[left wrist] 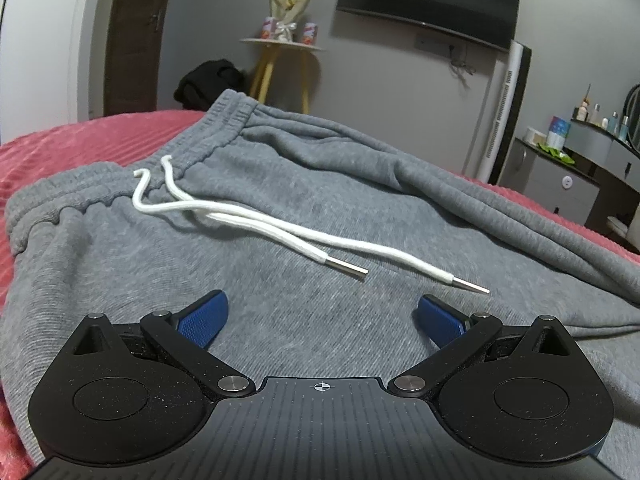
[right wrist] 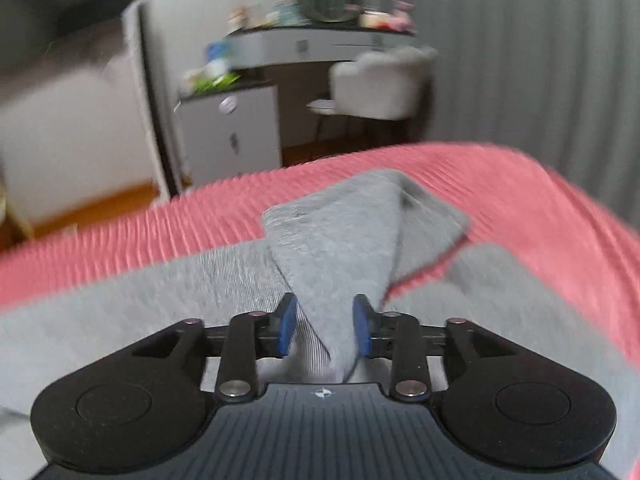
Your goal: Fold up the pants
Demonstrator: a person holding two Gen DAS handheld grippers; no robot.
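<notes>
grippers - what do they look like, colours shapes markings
Both look alike. The left gripper and right gripper have a dark ribbed body with a small white crosshair mark, two rounded black speckled lobes with a circular disc on each, black link bars with silver pivot screws, and blue textured finger pads. No cables or sleeves show.

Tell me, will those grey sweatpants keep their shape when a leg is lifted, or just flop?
Probably flop: the grey fleece sweatpants lie in soft wrinkles on the pink ribbed bedspread. The leg end between the right hand-held gripper's fingers creases and droops, so it likely drapes. The loose white drawstring would likely dangle and swing.
</notes>
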